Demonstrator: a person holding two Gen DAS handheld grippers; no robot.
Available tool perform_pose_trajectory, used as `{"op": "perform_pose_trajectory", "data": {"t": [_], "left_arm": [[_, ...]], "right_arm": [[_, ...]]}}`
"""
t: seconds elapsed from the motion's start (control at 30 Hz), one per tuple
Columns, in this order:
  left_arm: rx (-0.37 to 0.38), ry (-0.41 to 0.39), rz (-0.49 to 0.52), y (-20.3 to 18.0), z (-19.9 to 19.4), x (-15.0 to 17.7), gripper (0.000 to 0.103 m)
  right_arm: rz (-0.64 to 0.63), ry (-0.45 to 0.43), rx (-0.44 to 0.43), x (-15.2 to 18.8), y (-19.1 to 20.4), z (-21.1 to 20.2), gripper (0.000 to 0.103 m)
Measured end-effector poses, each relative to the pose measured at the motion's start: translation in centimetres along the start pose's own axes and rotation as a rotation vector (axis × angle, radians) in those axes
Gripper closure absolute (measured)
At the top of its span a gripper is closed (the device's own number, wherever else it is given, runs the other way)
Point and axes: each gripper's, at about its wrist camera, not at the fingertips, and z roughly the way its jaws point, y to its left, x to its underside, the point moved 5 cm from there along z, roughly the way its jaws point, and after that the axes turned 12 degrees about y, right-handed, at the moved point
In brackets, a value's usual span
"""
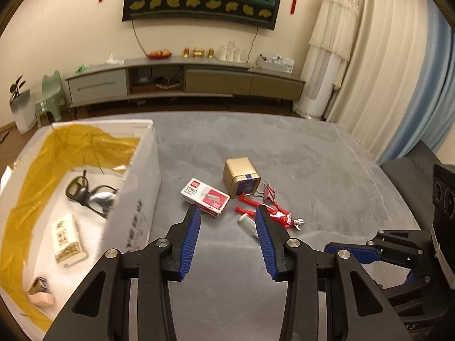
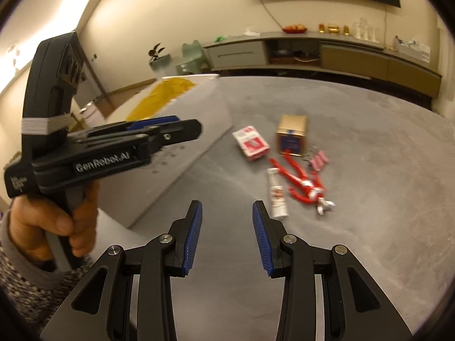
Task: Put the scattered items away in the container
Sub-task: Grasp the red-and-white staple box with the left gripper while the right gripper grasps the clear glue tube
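the left gripper (image 1: 227, 213) hangs over the grey table (image 1: 312, 153) with its jaws spread wide and nothing between them. just ahead of its tips lies the loose clutter: a red and white box (image 1: 205, 197) near the left fingertip, a gold tin (image 1: 241, 176) behind it, a pink clip (image 1: 269, 192) touching the tin's right side, a red figure (image 1: 273, 213) stretched out by the right fingertip, and a small white tube (image 1: 248, 223) partly hidden behind that finger. the container (image 1: 136, 199), a white carton lined with yellow plastic, stands to the left of the gripper; inside it lie glasses (image 1: 88, 194), a white packet (image 1: 68, 238) and two small bits near the bottom corner (too blurred to name). the right gripper (image 2: 227, 209) is also wide open and empty, held above bare table, with the tube (image 2: 277, 194) just beyond its right tip and the figure (image 2: 303, 183), clip (image 2: 320, 160), tin (image 2: 292, 135) and box (image 2: 250, 143) farther ahead and to the right. in the right wrist view a hand (image 2: 54, 216) in a knitted sleeve holds the left gripper's handle at the left, in front of the carton wall (image 2: 193, 130).
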Motion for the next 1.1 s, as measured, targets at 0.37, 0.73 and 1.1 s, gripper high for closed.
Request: {"op": "perform_pose_trajectory", "data": {"t": [0.37,0.73,1.1], "left_arm": [[-0.018,0.098,-0.058,0.4,6.8,-1.5,0.052],[-0.078,0.162,-0.132,2.2,13.3,-3.7,0.044],[-0.059,0.199,-0.073,2.2,15.4,-3.0,0.065]], "right_arm": [[0.081,0.057,-0.027,0.0,-5.0,3.9,0.064],[0.044,0.092,0.032,-2.6,-5.3,8.3,0.064],[0.019,0.136,0.091,-1.1,-5.5,9.3,0.083]]}}
